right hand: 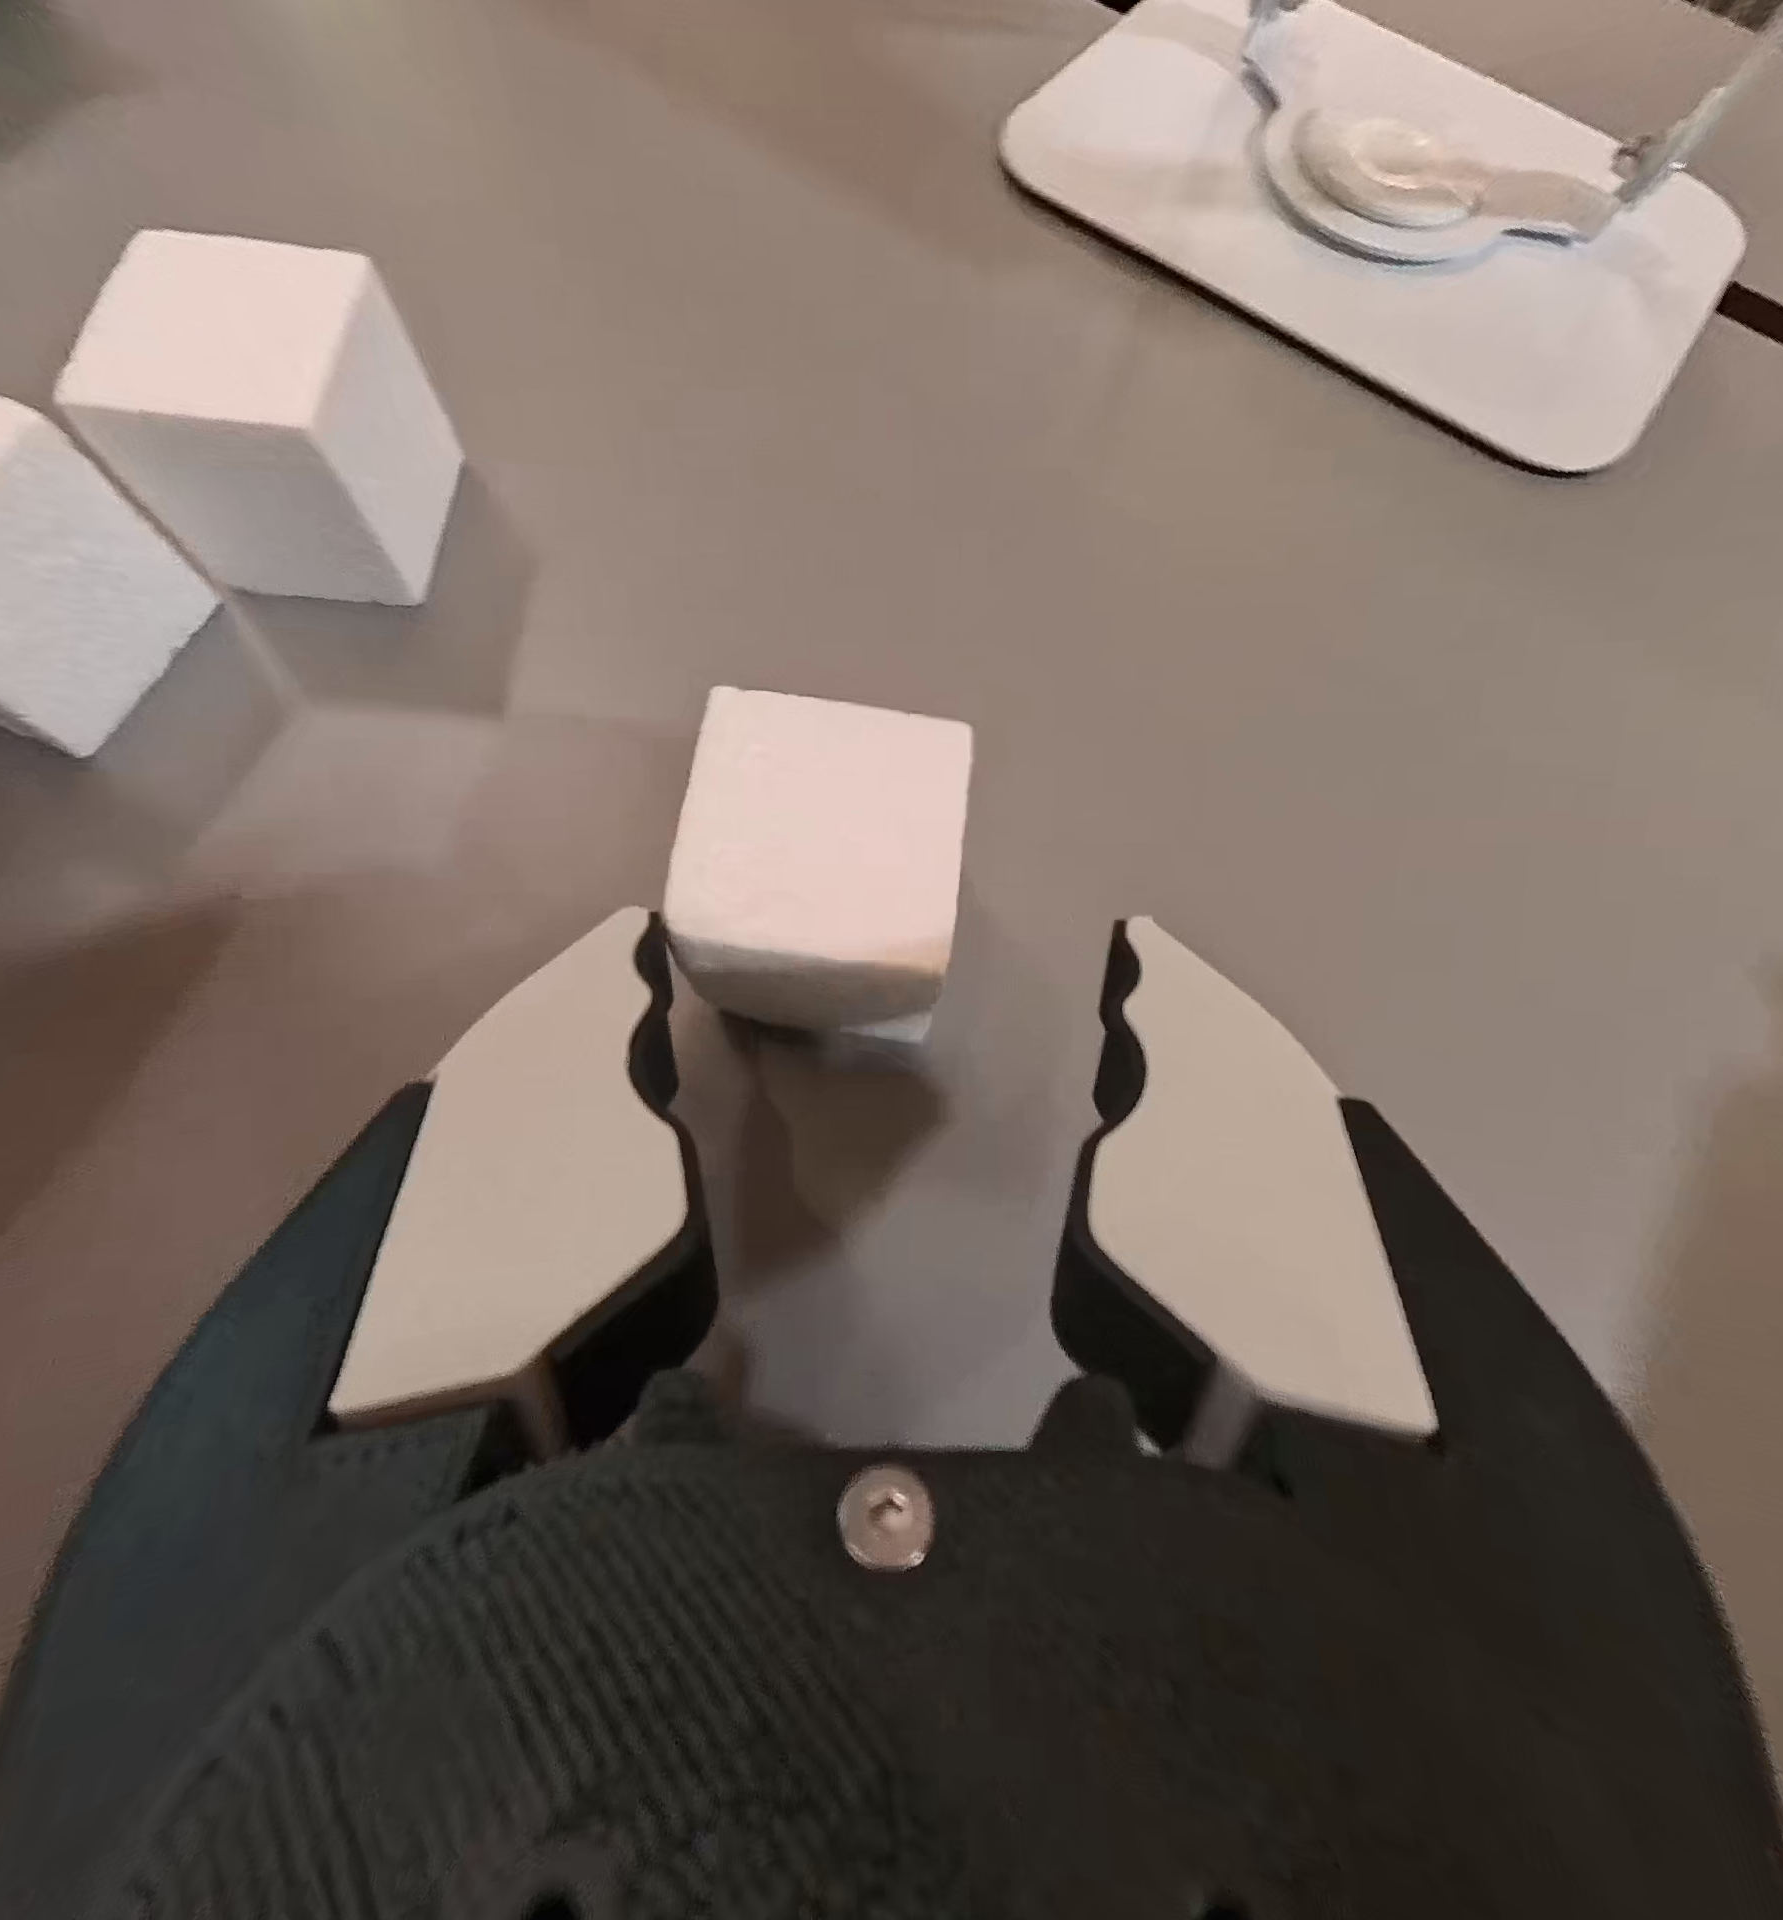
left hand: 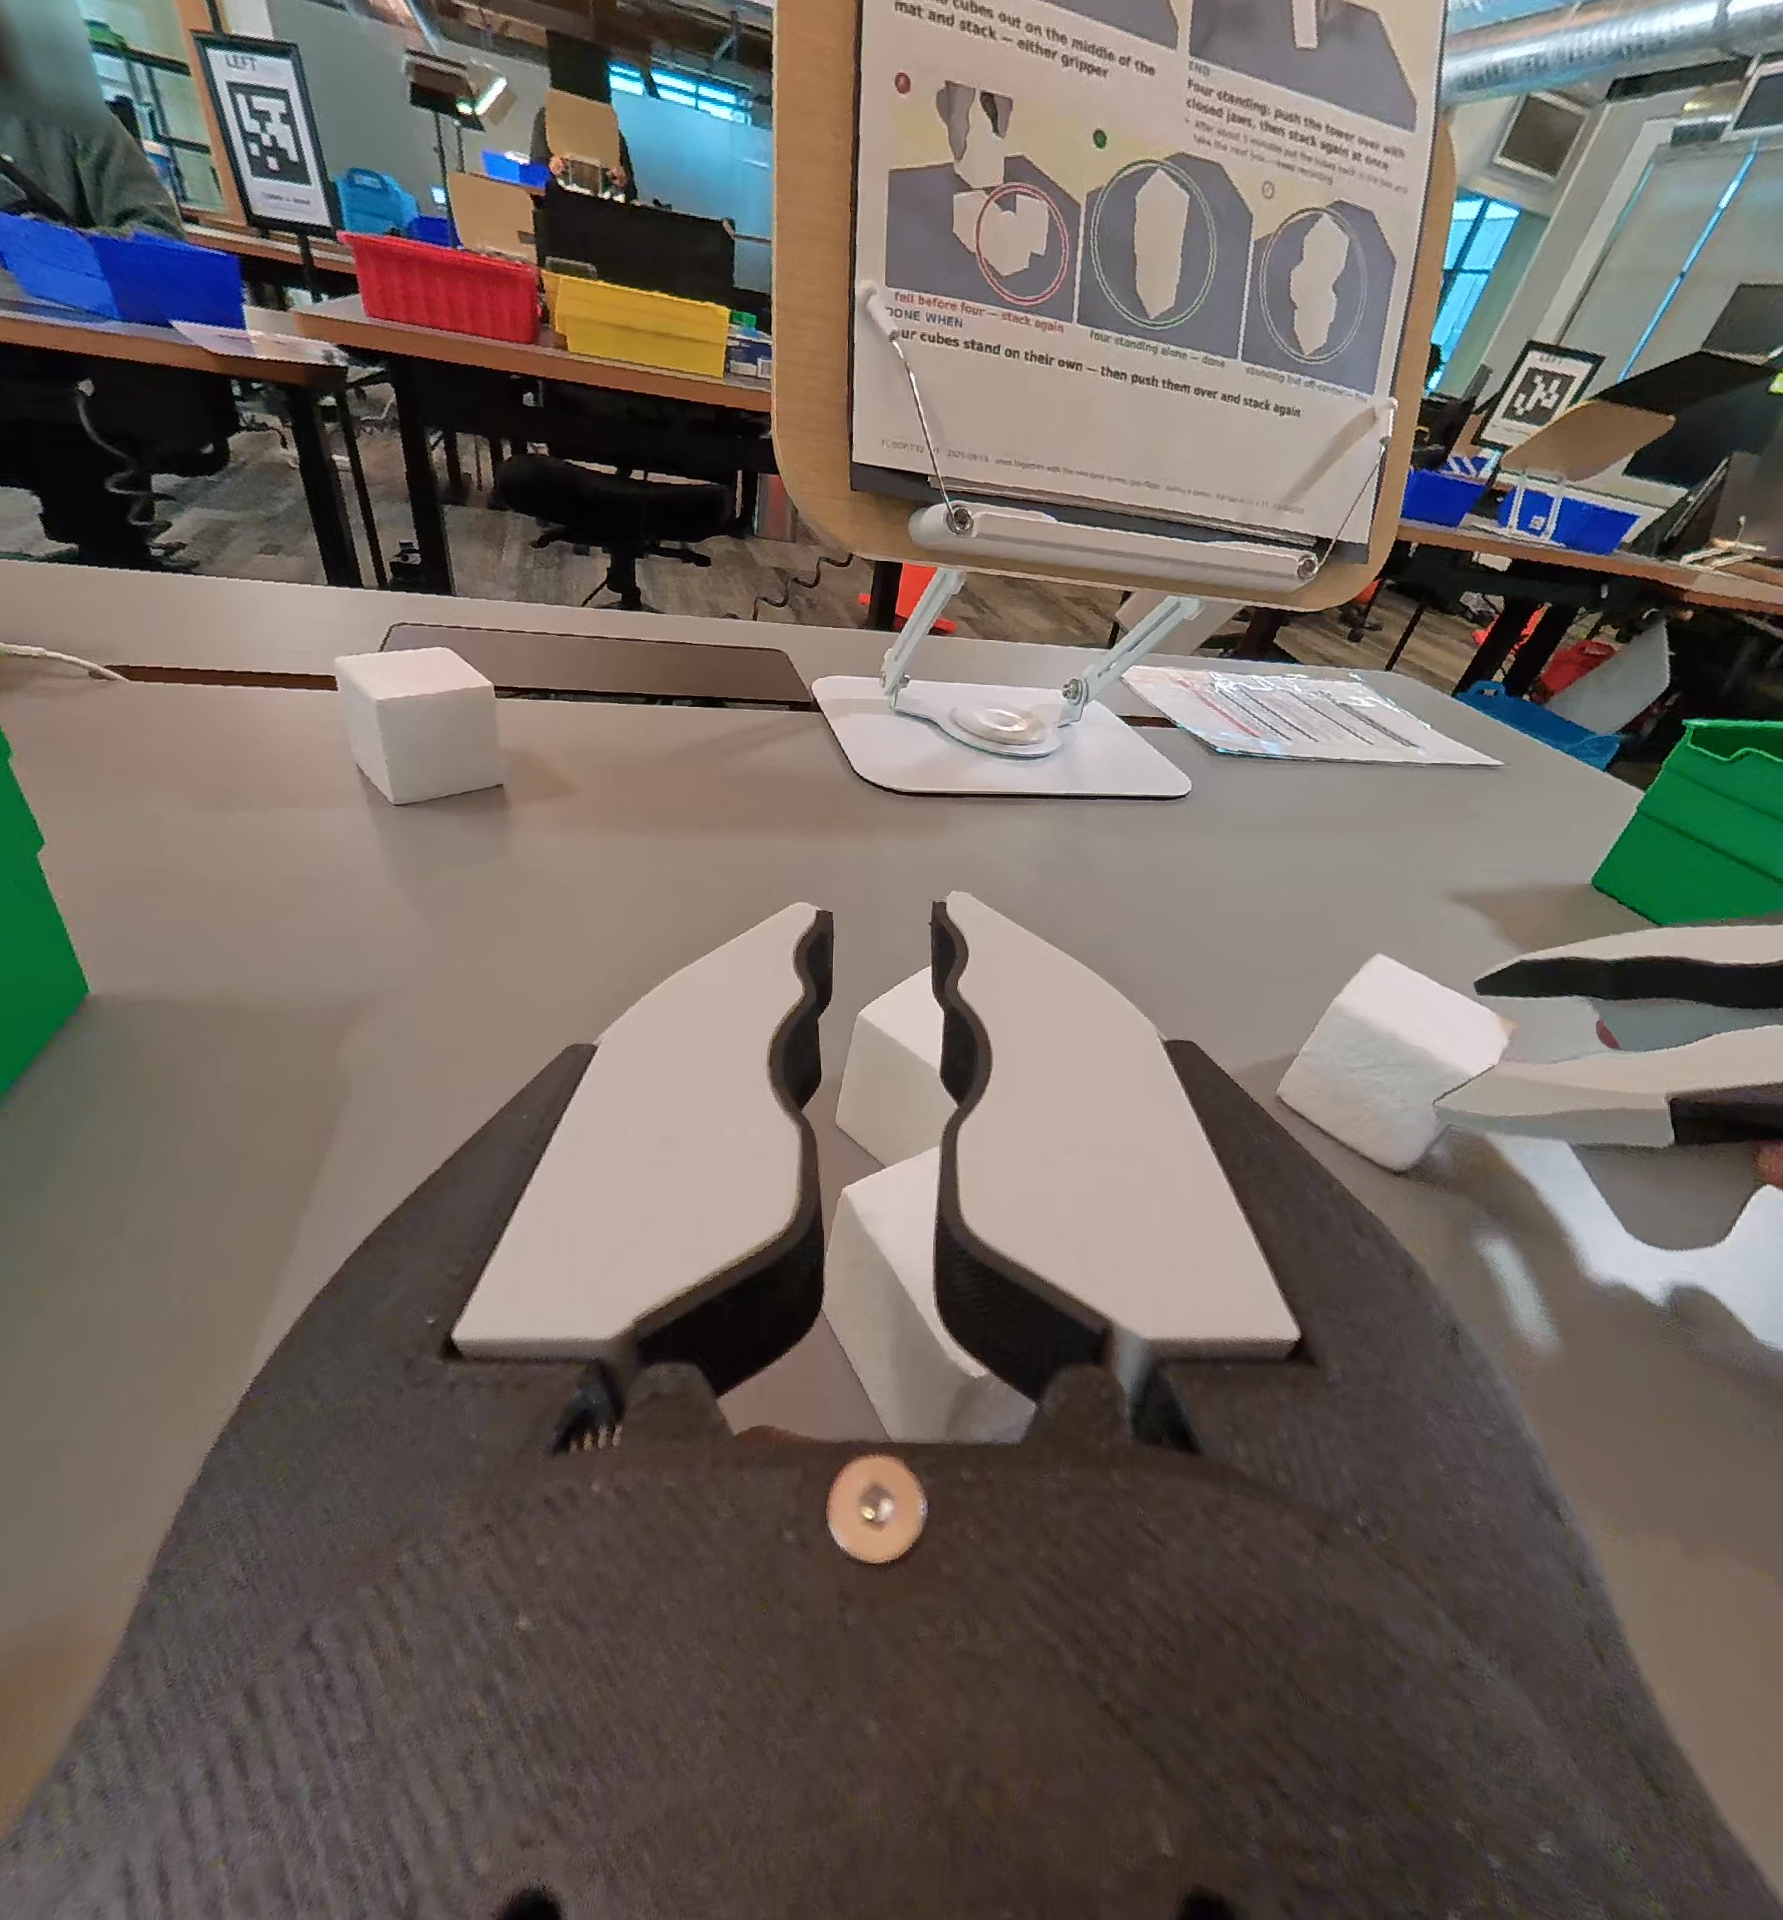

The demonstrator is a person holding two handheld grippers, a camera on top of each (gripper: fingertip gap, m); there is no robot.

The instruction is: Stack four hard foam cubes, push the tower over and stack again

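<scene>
Foam cube sits at your right gripper jaws, spread wide; centre it first. Left gripper jaws narrow, empty above two cubes.

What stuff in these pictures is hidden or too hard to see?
- Two white cubes under the left gripper, left wrist view: its fingers cover most of them.
- Whether the right gripper touches the cube, right wrist view: motion blur.
- Leftmost cube, right wrist view: cut off by the edge.
- Green bins, left wrist view: insides out of sight, edges cut them.
</scene>
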